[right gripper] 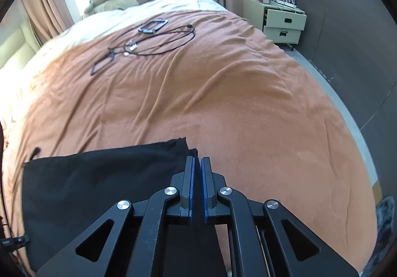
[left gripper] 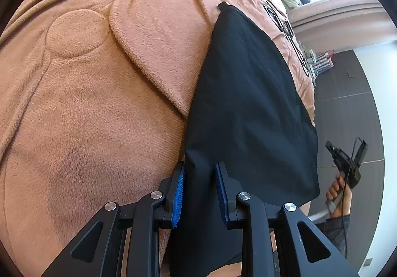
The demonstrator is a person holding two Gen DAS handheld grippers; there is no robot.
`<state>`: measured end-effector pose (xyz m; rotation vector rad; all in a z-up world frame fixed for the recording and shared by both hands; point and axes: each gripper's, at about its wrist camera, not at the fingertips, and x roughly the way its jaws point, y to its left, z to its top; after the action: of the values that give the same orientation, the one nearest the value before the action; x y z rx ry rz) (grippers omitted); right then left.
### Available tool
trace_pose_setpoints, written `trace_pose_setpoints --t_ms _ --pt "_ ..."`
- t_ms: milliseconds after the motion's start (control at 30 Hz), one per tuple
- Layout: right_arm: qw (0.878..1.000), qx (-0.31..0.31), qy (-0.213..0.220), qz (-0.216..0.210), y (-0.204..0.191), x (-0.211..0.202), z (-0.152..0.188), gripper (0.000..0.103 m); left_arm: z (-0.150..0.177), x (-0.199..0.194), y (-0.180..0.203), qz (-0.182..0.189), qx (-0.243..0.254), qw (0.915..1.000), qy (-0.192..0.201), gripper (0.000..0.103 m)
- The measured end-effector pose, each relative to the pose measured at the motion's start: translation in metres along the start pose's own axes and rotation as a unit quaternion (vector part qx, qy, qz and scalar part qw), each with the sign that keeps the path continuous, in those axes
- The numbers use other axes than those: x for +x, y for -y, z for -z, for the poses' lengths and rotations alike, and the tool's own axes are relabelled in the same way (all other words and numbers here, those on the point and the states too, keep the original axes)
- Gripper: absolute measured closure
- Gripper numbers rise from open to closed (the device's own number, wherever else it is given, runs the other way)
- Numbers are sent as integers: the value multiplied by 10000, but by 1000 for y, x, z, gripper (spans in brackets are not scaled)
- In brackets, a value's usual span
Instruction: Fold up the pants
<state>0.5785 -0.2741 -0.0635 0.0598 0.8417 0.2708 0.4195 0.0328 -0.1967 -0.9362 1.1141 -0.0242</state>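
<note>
An orange blanket (right gripper: 223, 93) covers the bed, rumpled in long creases, with round stitched shapes showing in the left wrist view. Black pants (left gripper: 248, 93) lie folded flat on it near the bed's edge, one corner reaching toward the right gripper (right gripper: 198, 161). The left gripper (left gripper: 199, 172) grasps a bunched fold of the pants between its blue pads (left gripper: 180, 185). The right gripper's jaws stand nearly together, a thin slit between them, with nothing in it; its tips sit just beside the pants' corner. A nightstand (right gripper: 280, 21) stands beside the bed. A black cable (right gripper: 158, 41) lies coiled far up the blanket.
</note>
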Motion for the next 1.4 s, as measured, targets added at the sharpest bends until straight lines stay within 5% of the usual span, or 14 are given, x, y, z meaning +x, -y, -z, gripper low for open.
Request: trace_pose_setpoints --t_ms 67,167,200,533,700,867,1167,1233,1300,1400 --pt "9999 130 9 -25 10 -14 15 88 0 1 2 15 11 10000 -8 78" --pt "9989 428 166 -54 26 -40 42 48 3 -2 -2 61 13 10000 -9 78" --pt "9984 512 208 -75 27 -47 48 44 3 -2 -2 79 6 10000 -14 78" --pt "9834 1702 59 -631 64 -88 139 44 2 -1 -3 164 21 9999 -16 78" --pt "9623 2366 9 -1342 71 -87 167 44 3 -2 -4 216 24 9998 -51 78" --pt "9412 2787 -88 -1910 74 -71 185 44 3 -3 -4 260 37 9996 -77 78" --pt "9259 3105 -368 -2120 83 -36 179 44 8 -7 -6 297 37 9995 -133 78" --pt "9271 3091 -395 -2083 85 -33 178 50 10 -12 -7 287 154 9994 -146 78" --pt "9299 3051 -460 -2001 90 -33 181 78 13 -15 -8 248 222 9993 -190 72" --pt "9284 3086 -413 -2031 91 -35 183 85 16 -17 -14 325 209 9988 -300 65"
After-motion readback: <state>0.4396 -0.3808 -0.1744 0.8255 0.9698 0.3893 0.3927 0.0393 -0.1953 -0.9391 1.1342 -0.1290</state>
